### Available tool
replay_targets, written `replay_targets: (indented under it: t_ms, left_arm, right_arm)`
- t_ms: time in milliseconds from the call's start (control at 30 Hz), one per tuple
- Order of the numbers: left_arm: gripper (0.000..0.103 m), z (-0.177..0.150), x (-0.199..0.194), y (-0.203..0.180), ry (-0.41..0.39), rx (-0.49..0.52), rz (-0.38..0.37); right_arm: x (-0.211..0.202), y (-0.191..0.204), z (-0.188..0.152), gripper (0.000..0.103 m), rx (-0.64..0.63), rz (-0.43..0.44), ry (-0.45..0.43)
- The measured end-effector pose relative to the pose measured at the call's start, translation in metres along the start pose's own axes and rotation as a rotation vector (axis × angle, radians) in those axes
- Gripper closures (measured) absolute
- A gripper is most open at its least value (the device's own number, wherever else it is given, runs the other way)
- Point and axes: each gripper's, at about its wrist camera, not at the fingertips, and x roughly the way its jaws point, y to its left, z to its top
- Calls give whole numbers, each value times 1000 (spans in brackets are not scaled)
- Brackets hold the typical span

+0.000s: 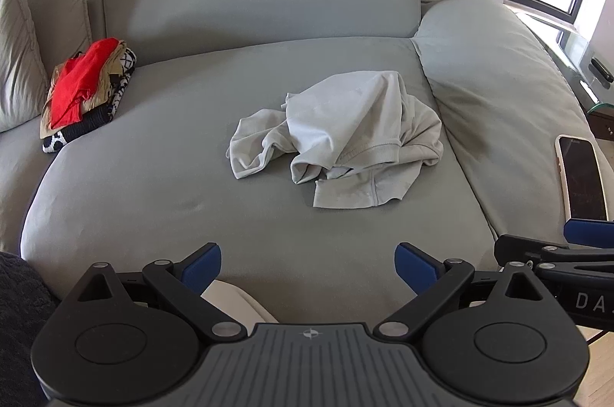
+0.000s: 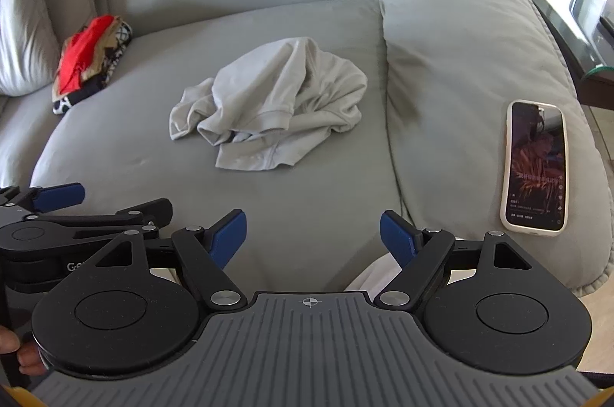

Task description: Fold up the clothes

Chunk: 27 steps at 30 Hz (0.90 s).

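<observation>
You are holding your left tool (image 1: 308,267) low over the near edge of the sofa seat (image 1: 153,184), its blue-padded fingers (image 1: 201,267) spread wide with nothing between them. Your right tool (image 2: 312,236) is hanging just to the right of it, likewise spread apart and carrying nothing, and each tool is showing at the edge of the other's view. Part of your hand (image 2: 17,349) is peeking in at the near left corner of the right wrist view. To the near right, a phone (image 2: 535,167) in a pale case is lying face up on the big grey cushion (image 2: 460,69), its screen lit. Farther in, a crumpled light grey garment (image 1: 341,138) is sitting in a heap around the middle of the seat, well apart from both tools, with a ribbed cuff or hem lying on top and a flat panel sticking out toward you. At the far left, a stack of clothes (image 1: 86,88) with a red piece on top is resting on the seat beside the back pillows (image 1: 23,54).
</observation>
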Motion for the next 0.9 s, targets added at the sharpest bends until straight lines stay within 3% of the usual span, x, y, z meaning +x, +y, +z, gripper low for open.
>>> replay_targets:
  t_ms: [167, 200, 300, 900]
  left_arm:
    - [8, 0, 0, 7, 2, -27, -38]
    - [8, 6, 6, 7, 29, -22, -35]
    - [8, 2, 4, 0, 6, -6, -9]
    - [8, -2, 1, 2, 10, -12, -13]
  right_arm:
    - [2, 0, 1, 21, 0, -1, 1]
    - [2, 0, 1, 21, -1, -1, 0]
    - [3, 1, -1, 21, 1, 2, 0]
    - [3, 0, -2, 21, 12, 6, 15]
